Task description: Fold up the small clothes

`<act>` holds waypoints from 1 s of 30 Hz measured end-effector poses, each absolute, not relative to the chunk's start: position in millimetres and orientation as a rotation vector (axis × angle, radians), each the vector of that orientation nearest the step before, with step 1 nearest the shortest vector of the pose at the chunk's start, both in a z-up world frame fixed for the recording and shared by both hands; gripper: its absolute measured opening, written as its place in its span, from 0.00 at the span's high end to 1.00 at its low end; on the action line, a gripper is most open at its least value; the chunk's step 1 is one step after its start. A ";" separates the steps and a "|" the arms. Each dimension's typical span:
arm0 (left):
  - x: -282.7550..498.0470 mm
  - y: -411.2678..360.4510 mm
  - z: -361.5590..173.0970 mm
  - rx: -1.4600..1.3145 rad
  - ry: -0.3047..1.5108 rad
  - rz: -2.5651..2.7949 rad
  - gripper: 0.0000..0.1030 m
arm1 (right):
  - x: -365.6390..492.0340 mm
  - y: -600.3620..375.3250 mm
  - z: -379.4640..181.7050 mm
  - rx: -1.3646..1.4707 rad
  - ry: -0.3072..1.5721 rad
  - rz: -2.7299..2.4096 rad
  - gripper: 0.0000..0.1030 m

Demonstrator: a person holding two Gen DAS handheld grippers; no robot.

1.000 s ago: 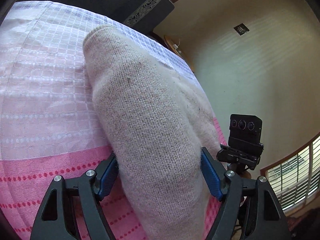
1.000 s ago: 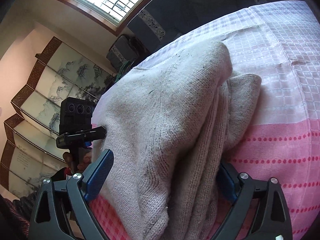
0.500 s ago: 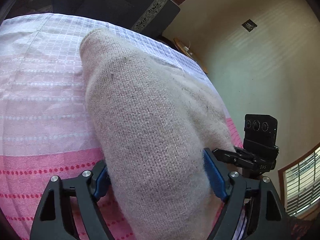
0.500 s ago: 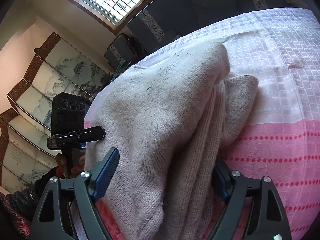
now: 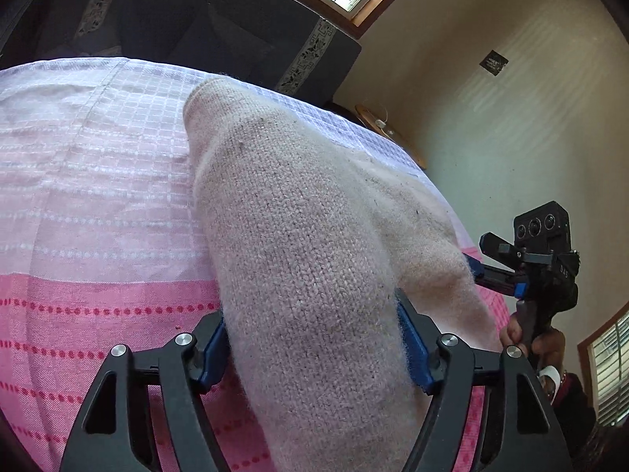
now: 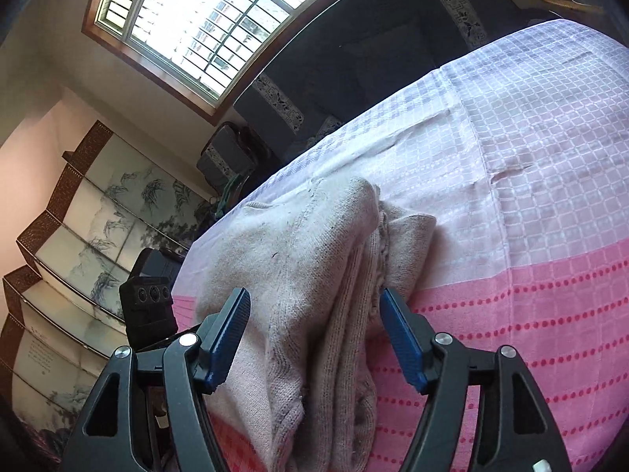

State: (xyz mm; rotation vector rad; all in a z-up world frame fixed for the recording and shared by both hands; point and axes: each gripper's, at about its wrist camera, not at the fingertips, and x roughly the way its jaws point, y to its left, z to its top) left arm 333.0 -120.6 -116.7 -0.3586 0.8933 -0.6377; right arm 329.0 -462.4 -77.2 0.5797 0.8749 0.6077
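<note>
A folded beige knit sweater (image 5: 306, 259) lies on the pink and white checked cloth (image 5: 78, 204). My left gripper (image 5: 314, 346) stands open with the sweater's thick folded end bulging between its blue pads. In the right wrist view the sweater (image 6: 310, 275) lies in stacked layers, and my right gripper (image 6: 314, 334) is open and drawn back, its blue pads (image 6: 232, 334) apart on either side of the near edge without pinching it. The right gripper also shows in the left wrist view (image 5: 538, 259) at the sweater's right side.
A dark sofa (image 5: 196, 27) stands behind the cloth's far edge. A folding painted screen (image 6: 78, 236) and a dark bag (image 6: 228, 153) stand at the left. A small wooden table (image 5: 389, 133) sits near the wall. Windows are above.
My right gripper has pulled back and up from the sweater, its jaws now clear of the cloth. The left gripper has tilted up slightly and stays around the fold.
</note>
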 end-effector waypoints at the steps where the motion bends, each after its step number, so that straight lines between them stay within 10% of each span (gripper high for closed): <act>1: 331.7 -122.2 -116.4 -0.347 0.887 -0.630 0.28 | 332.8 -460.4 -79.6 0.578 0.885 0.628 0.35; 4: 330.3 -122.1 -117.0 -0.343 0.880 -0.622 0.26 | 339.7 -448.2 -82.8 0.550 0.890 0.637 0.46; 6: 328.2 -119.8 -117.9 -0.355 0.875 -0.617 0.25 | 342.8 -445.3 -85.0 0.516 0.900 0.589 0.85; 30: 322.5 -113.0 -116.7 -0.352 0.866 -0.594 0.18 | 299.0 -454.3 -65.6 0.487 0.913 0.620 0.83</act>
